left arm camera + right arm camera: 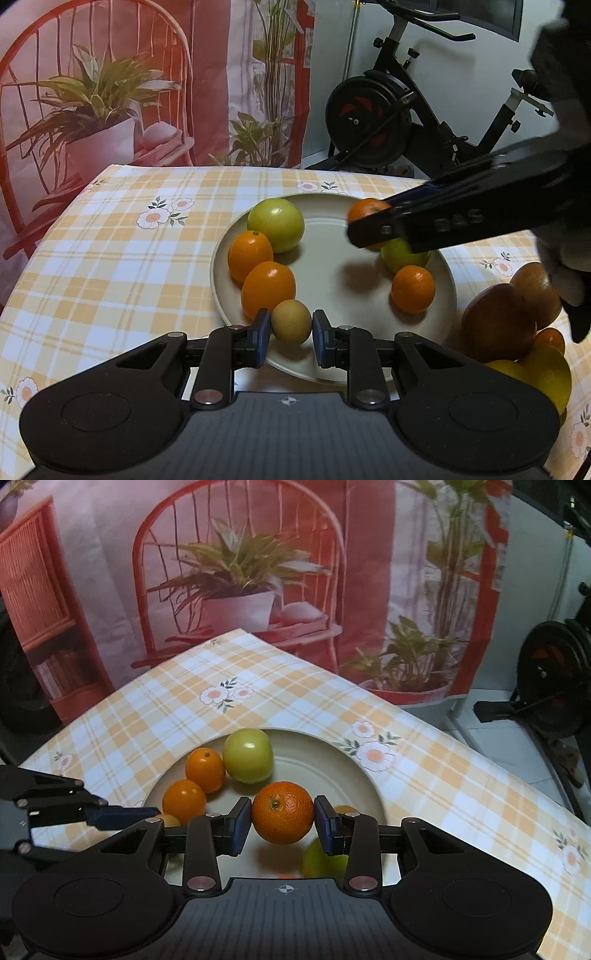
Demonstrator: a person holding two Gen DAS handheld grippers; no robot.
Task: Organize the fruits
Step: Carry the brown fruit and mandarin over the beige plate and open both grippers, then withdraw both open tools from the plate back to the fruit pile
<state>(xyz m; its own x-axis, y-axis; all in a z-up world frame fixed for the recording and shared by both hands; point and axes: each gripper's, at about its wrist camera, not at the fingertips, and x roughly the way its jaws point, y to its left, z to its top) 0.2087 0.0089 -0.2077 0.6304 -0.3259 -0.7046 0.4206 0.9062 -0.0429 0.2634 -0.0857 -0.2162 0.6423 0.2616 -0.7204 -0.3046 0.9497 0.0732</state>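
Right gripper (364, 230) reads "DAS", clamping mandarin (283, 813).

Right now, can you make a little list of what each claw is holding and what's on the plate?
left claw: shut on small yellow-brown fruit, at the plate's near edge
right claw: shut on mandarin, above plate
plate: beige, holds oranges and green fruits
fruit pile: on tablecloth beside plate
tablecloth: yellow check, flowers

Green fruit (325, 860) blurred behind right tongs (283, 818), fruit pile (517, 328) cut off
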